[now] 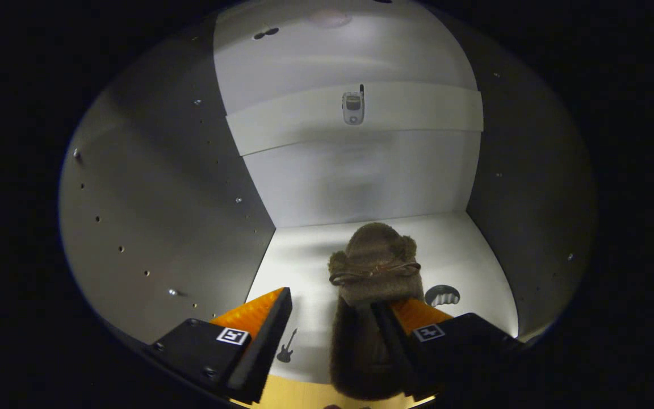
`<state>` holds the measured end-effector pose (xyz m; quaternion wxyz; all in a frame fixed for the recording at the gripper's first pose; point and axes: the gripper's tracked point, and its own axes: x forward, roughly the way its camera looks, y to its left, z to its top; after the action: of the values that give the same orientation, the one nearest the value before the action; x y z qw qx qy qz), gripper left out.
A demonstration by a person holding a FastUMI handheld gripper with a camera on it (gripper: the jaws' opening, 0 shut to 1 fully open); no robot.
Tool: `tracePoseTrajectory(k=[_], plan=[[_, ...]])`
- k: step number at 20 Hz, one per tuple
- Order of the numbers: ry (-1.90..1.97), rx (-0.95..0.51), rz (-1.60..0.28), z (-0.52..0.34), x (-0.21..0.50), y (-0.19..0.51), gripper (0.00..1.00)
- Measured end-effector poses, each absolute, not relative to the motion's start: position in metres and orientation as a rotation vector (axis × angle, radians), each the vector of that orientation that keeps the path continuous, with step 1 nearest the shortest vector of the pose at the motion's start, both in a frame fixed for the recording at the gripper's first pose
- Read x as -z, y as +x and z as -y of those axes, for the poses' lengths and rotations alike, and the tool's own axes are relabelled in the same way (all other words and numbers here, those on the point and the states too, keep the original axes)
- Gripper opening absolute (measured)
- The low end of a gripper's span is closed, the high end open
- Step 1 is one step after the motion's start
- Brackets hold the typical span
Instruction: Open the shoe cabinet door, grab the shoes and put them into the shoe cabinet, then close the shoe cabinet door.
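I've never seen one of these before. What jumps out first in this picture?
A furry brown slipper with a thin bow lies on the white floor inside the cabinet, its toe toward the back wall. The gripper stands open, the slipper's heel between its fingers. Small stickers dot the inside: a phone on the back wall, a guitar on the floor.

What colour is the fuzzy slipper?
Brown, seen in the gripper view: the slipper sits between the open hand-held gripper fingers.

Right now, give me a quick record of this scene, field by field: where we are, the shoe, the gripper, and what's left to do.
place: inside the shoe cabinet, on its white floor
shoe: furry brown slipper, toe toward the back wall
gripper: gripper open; slipper's heel end between the fingers, against the right one, apart from the left
stickers: guitar sticker and shell sticker on the floor, phone sticker on the back wall
left to do: withdraw, close door
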<state>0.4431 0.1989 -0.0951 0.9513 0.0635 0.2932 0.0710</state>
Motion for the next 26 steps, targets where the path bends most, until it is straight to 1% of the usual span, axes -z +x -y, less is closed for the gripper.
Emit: tracePoseTrajectory(k=[2,8,13,19,26], plan=[[0.106,-0.135,-0.57,-0.195,0.087,0.43,0.99],[0.115,-0.144,-0.436,-0.192,0.036,0.374,0.98],[0.13,-0.176,-0.304,-0.191,-0.014,0.292,0.98],[0.099,-0.172,-0.109,-0.166,-0.075,0.191,0.98],[0.095,-0.193,-0.028,-0.156,-0.085,0.07,0.98]])
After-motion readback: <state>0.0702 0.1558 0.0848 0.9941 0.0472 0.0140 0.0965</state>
